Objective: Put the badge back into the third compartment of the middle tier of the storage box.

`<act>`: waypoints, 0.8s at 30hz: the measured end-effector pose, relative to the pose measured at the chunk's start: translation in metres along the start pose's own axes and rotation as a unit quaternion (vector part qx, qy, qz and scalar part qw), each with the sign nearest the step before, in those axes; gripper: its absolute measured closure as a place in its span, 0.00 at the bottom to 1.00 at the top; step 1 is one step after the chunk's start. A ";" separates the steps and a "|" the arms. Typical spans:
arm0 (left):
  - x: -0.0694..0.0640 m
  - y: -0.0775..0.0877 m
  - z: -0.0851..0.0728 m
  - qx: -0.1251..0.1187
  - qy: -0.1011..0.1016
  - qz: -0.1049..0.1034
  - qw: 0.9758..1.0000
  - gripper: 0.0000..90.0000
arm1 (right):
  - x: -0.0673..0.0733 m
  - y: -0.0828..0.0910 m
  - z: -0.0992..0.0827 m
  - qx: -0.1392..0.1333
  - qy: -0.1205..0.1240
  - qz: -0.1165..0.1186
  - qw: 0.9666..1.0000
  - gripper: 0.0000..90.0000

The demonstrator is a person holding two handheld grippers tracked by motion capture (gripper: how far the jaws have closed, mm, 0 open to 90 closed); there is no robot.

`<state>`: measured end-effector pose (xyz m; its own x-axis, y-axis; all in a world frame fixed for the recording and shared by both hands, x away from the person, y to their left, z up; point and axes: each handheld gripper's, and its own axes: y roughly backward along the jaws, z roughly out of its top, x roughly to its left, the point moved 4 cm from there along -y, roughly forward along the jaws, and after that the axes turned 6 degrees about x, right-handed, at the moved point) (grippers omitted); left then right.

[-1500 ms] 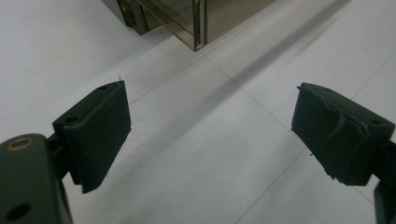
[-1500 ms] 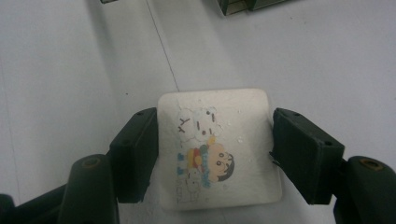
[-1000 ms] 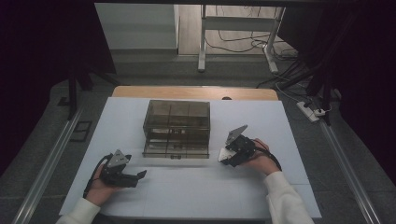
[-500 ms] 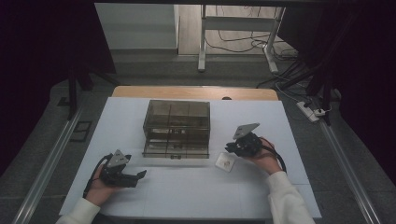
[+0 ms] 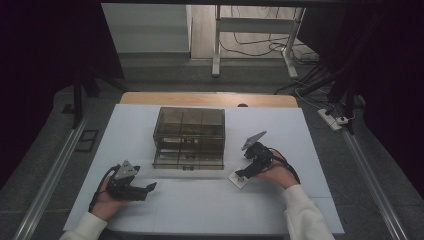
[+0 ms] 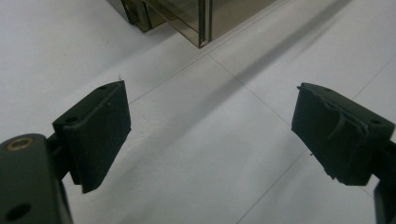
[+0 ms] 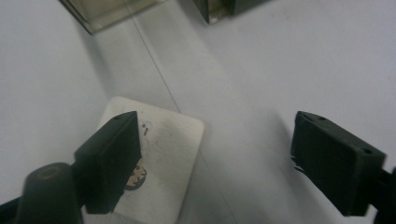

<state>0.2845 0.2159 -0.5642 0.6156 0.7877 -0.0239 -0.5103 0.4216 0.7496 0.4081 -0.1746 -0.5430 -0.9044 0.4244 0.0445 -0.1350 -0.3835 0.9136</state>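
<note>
High view: we note the right gripper jaws have just opened, card released flat on table; left gripper idle, open.

the card lies partly hidden under the right gripper's near jaw, its printed figure mostly covered; the smoky drawer box is cut off by the top edge.

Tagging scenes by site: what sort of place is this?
Probably a lab or recording workroom, not a home. A white-covered table bears just a smoked-plastic drawer box and a small white card; behind it, loose cables and a power strip lie on bare floor, with dark surroundings.
</note>
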 end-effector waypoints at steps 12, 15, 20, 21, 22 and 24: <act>0.000 0.001 0.000 -0.002 -0.001 0.000 1.000 0.13 | 0.036 -0.008 -0.001 0.020 0.011 -0.028 0.999 0.14; 0.000 0.001 0.000 -0.001 0.000 0.001 1.000 0.13 | 0.041 -0.008 0.000 0.026 0.006 -0.040 0.999 0.19; 0.000 0.001 0.000 -0.002 -0.001 0.001 1.000 0.13 | 0.041 -0.004 -0.001 0.020 -0.014 -0.046 0.999 0.37; 0.000 0.001 0.000 -0.002 -0.001 0.000 1.000 0.13 | 0.040 -0.003 -0.001 0.020 -0.013 -0.046 0.999 0.37; 0.000 0.002 0.000 -0.002 -0.001 0.001 1.000 0.13 | 0.040 -0.004 -0.001 0.020 -0.010 -0.047 0.999 0.37; 0.000 0.002 0.000 -0.002 -0.001 0.001 1.000 0.13 | 0.041 -0.004 -0.001 0.019 -0.004 -0.048 0.999 0.37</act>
<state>0.2833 0.2165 -0.5631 0.6156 0.7878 -0.0209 -0.5144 0.4218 0.7467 0.3715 -0.1566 -0.5447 -0.8852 0.4634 -0.0406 -0.2045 -0.3094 0.9287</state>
